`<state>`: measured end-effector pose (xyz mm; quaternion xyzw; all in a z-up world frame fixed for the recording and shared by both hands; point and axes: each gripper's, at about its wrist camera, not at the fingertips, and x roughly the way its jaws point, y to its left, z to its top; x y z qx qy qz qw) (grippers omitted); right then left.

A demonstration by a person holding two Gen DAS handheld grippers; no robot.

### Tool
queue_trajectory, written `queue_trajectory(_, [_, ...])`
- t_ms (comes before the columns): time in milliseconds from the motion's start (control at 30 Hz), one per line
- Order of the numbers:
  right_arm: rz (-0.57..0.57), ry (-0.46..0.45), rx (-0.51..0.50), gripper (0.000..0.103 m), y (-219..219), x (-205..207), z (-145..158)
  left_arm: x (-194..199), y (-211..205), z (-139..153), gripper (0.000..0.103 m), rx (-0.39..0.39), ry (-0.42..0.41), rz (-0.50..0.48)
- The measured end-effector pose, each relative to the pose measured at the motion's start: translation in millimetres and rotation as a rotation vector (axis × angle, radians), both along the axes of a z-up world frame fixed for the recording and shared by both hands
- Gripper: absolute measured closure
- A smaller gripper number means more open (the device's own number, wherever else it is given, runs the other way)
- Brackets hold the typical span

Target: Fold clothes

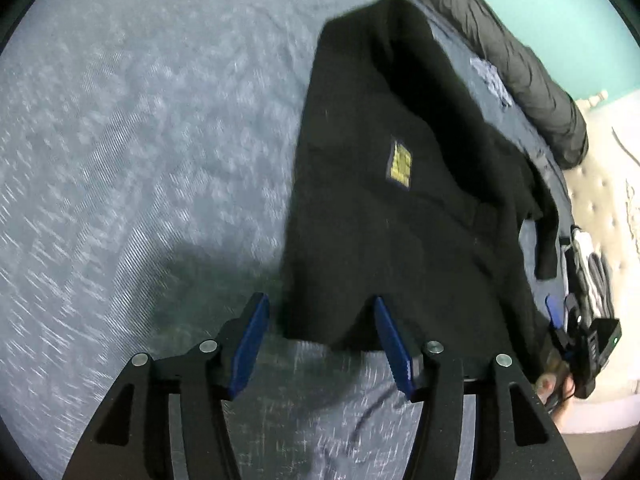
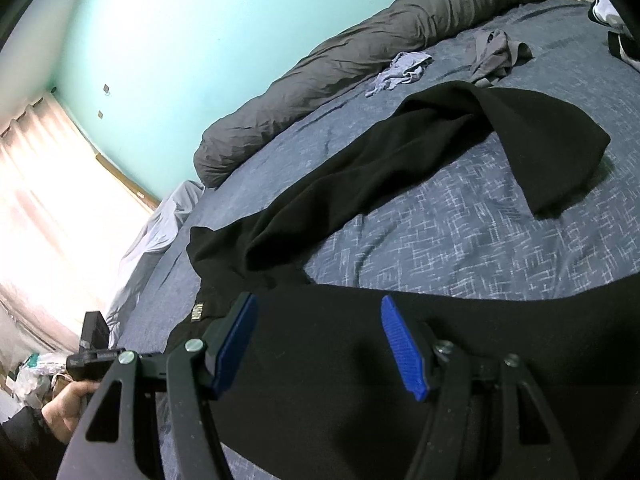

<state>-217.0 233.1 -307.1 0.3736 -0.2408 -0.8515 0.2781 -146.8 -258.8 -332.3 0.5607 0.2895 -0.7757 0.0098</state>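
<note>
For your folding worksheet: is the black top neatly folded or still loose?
Loose. The black top sprawls unevenly across the bed, one sleeve flung out, creased, no tidy stacked layers.

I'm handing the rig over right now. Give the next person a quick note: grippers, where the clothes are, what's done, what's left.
Left gripper: open, nothing between its fingers, over the near hem of the black top.
Right gripper: open, empty, low over the same top.
The top lies spread on the blue patterned bedspread, one sleeve flopped across, yellow label showing.
Two small crumpled garments, light blue and grey, wait near the rolled grey duvet.
Done: no fold visible yet.
Left: fold the top, then the small ones.
</note>
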Motion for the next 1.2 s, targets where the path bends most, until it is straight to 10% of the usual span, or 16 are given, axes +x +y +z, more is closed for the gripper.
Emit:
queue_trajectory(467, [-0.015,-0.015,-0.015,0.037,4,-2,-1,-2,3,-17,0.031,0.141,-0.021,0.075])
queue_trajectory(1000, [-0.024,-0.013,-0.034,0.037,8,-2,4,-8,16,-9,0.032,0.116,0.006,0.146])
queue_trajectory(1200, [-0.025,-0.014,-0.038,0.037,9,-3,4,-17,22,-2,0.062,0.054,0.070,0.185])
